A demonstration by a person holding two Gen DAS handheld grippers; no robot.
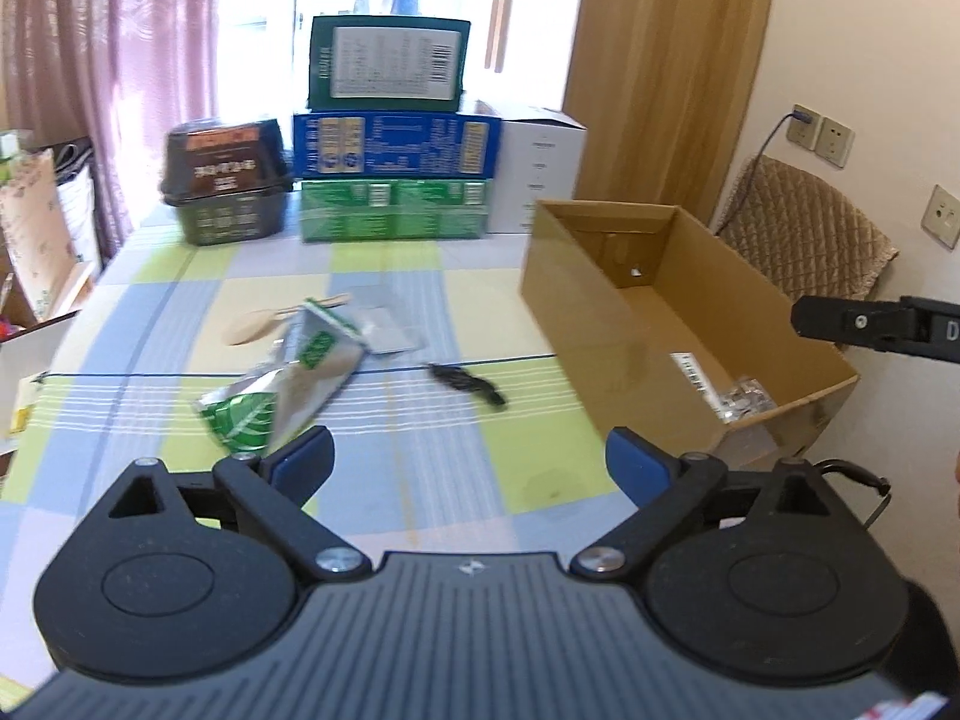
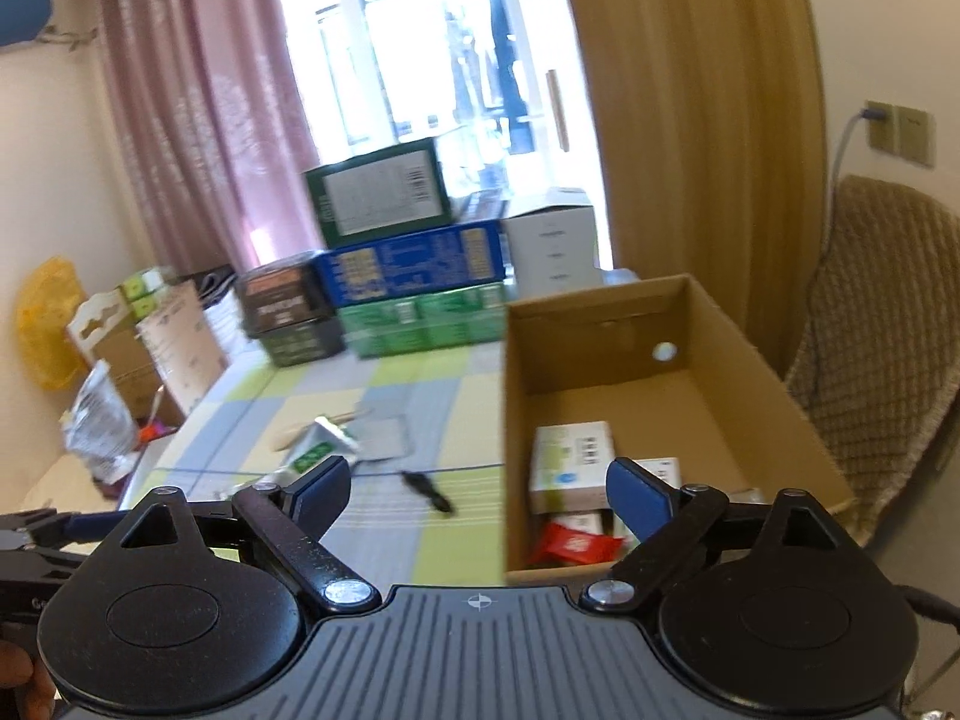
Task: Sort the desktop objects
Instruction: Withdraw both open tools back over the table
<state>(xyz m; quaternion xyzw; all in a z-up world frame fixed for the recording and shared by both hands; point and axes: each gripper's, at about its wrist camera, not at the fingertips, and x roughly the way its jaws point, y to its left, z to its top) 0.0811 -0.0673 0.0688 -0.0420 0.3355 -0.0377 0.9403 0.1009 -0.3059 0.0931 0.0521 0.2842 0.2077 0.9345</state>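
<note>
Both grippers are held with jaws spread wide and empty above the checked desk.

The left gripper is poised near a green-and-silver pouch, a wooden spoon, a clear flat packet and a small black object. The right gripper is held over the near edge of the cardboard box, in which a white carton and a red packet are seen.

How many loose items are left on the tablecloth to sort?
4, maybe more hidden: a green-and-silver pouch nearest the left gripper, a wooden spoon behind it, a flat grey packet beside that, and a small black object toward the cardboard box.
</note>
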